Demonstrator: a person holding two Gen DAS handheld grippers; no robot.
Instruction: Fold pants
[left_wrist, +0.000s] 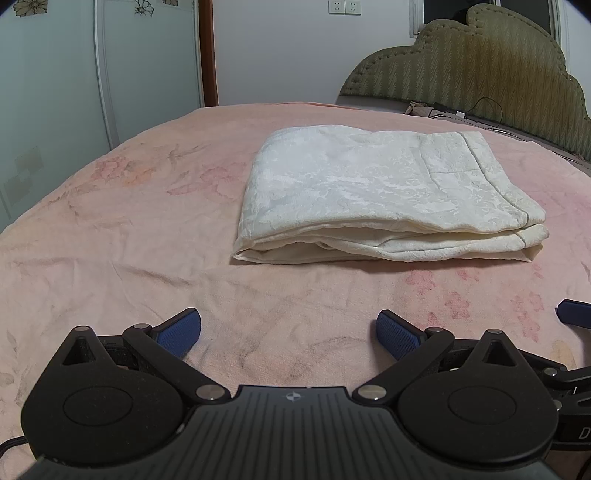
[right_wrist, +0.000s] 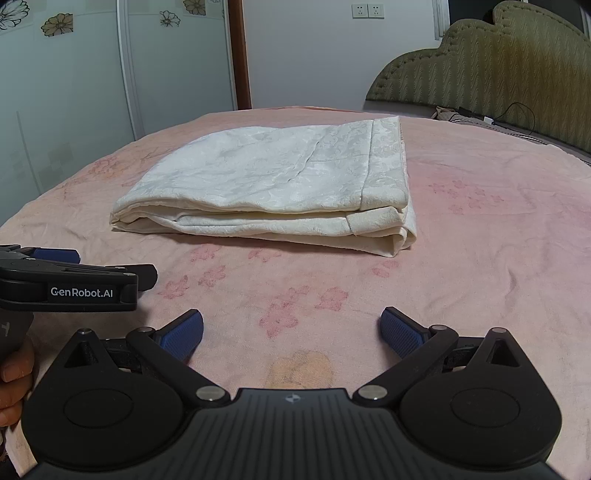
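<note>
Pants (left_wrist: 384, 195) lie folded on the bed (left_wrist: 110, 240); left tool (left_wrist: 288, 334) and right tool (right_wrist: 291, 332) released, apparently empty.

The folded pants (left_wrist: 384, 195) lie on the bed (left_wrist: 129, 221), near its middle. Behind them, at the far right, stands the headboard (left_wrist: 480, 62), with a cable (left_wrist: 487, 110) lying at its foot. Nearer than the pants, the left hand-held gripper (left_wrist: 288, 334) and the right hand-held gripper (right_wrist: 291, 332) hover side by side over bare bedding, well apart from the pants. A wardrobe (left_wrist: 74, 74) stands beyond the bed's left edge.
</note>
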